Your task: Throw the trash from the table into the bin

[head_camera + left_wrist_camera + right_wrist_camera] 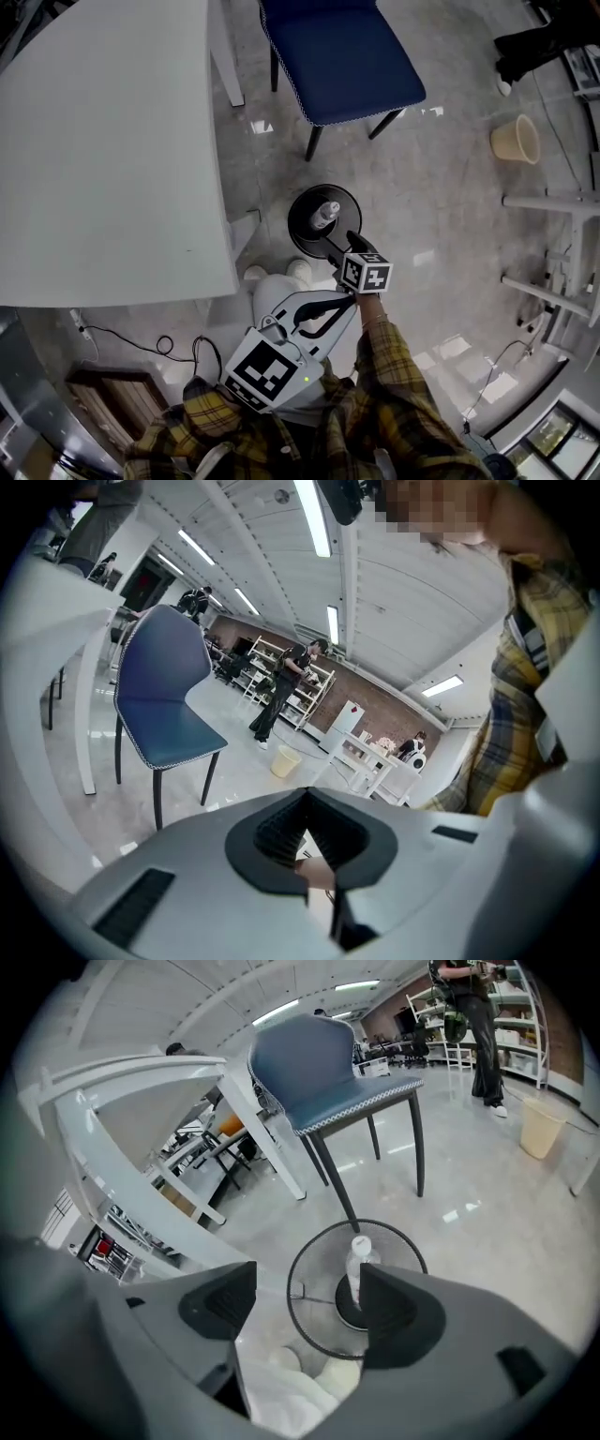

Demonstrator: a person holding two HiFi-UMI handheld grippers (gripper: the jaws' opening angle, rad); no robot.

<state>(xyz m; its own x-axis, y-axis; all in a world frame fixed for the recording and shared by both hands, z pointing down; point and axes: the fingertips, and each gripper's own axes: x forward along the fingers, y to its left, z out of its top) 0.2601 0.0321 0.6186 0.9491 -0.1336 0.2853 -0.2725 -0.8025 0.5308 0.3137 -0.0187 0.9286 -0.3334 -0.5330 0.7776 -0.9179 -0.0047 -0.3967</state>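
Observation:
A black wire bin (292, 214) stands on the floor by the white table's (112, 150) near corner. A clear plastic bottle (325, 215) stands upright inside it. My right gripper (343, 247) hangs just above the bin's near rim, open, with nothing between its fingers. In the right gripper view the bin (292, 1297) and the bottle (357, 1265) lie straight below the right gripper (305, 1302). My left gripper (347, 302) is held close to my body, shut and holding nothing. In its own view the left gripper (305, 846) points out across the room.
A blue chair (339, 56) stands just beyond the bin, its dark legs close to the rim. A white table leg (246, 230) is left of the bin. A beige bucket (516, 139) sits far right on the floor. My white shoes (300, 270) are beside the bin.

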